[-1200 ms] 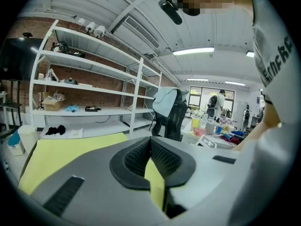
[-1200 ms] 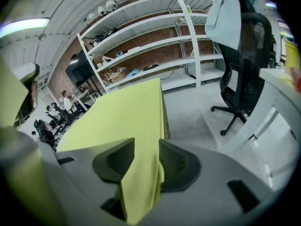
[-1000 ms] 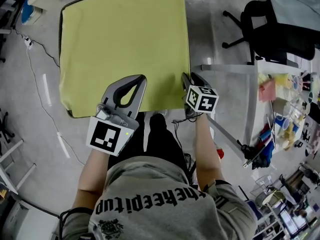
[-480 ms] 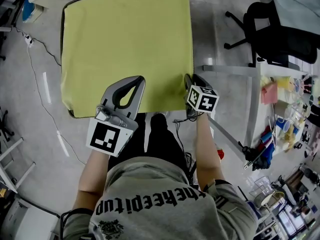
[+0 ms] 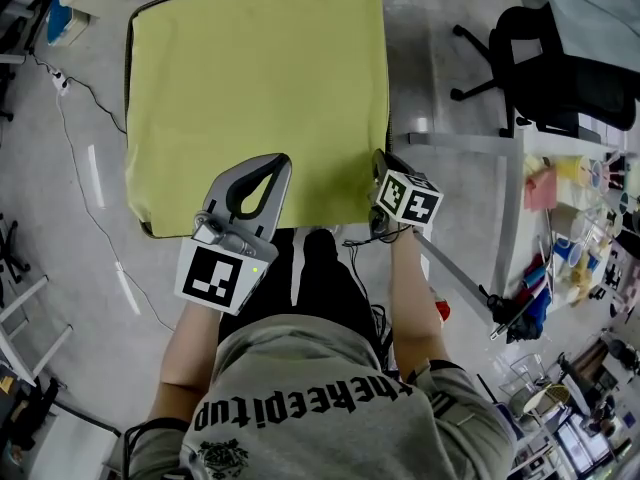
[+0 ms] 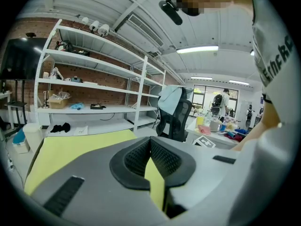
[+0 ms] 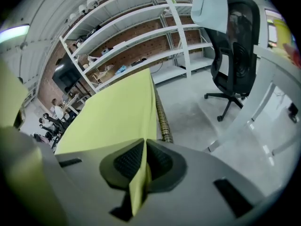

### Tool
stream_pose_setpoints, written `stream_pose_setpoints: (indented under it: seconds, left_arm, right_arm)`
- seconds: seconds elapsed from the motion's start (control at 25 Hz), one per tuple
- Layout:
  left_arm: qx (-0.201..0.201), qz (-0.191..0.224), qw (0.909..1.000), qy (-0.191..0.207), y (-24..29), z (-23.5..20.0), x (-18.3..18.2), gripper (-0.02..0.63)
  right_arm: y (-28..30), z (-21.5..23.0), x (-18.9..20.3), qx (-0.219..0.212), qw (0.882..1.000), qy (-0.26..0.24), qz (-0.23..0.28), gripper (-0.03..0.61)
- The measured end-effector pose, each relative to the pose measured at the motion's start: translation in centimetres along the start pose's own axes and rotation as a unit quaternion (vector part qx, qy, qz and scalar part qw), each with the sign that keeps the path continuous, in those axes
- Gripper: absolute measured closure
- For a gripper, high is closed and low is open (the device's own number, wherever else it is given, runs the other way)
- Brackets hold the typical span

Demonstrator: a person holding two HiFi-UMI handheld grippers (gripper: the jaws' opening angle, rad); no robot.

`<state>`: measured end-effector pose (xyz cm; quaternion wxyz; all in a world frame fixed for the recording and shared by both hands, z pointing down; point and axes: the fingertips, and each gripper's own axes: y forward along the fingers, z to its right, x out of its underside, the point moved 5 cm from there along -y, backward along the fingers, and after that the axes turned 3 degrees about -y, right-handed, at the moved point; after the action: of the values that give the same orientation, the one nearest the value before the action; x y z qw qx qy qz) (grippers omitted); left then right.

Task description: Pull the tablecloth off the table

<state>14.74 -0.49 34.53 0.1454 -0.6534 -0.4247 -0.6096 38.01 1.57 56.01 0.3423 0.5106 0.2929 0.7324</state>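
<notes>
A yellow-green tablecloth (image 5: 250, 78) covers the square table. At its near edge, left of centre, my left gripper (image 5: 281, 161) is shut on a pinched fold of the cloth (image 6: 155, 178) that stands between the jaws. At the near right corner my right gripper (image 5: 377, 160) has just been closing. Its jaws now press on a fold of the cloth edge (image 7: 140, 178). In the right gripper view the cloth (image 7: 117, 112) stretches away flat, with the table's woven rim (image 7: 162, 119) showing beside it.
A black office chair (image 5: 540, 58) and a white desk (image 5: 510, 218) with cluttered items stand to the right. Cables (image 5: 80, 98) run over the grey floor at the left. White shelves (image 6: 94, 79) line the far brick wall. The person's legs (image 5: 310, 268) are against the table's near edge.
The right gripper's marker cube has rolled slightly at the cloth's near right corner. The left gripper stays where it was.
</notes>
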Motion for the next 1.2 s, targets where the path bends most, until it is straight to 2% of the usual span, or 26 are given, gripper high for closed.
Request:
stream_pose_setpoints:
  seconds: [0.2,0.4,0.76,1.2]
  left_arm:
    - [-0.003,0.003,1.0000,-0.004,-0.3,-0.7,0.1,0.600]
    - [-0.008,0.015,0.9998,-0.007,-0.6,-1.9,-0.3,0.600]
    - [-0.028,0.029,0.9990,-0.021,-3.3,-4.9,-0.1,0.600]
    - [-0.054,0.046,0.9969,-0.034,-7.0,-10.5,0.4,0.600]
  right_arm:
    - [-1.0,-2.9,-1.1,-0.032,0.998,-0.048,0.017,0.561]
    - [-1.6,-7.0,-2.9,-0.065,0.992,-0.107,0.030,0.563]
    - [-0.2,-14.2,-5.1,-0.110,0.979,-0.166,0.036,0.563]
    - [1.7,-22.9,-5.0,-0.151,0.960,-0.235,0.020,0.563]
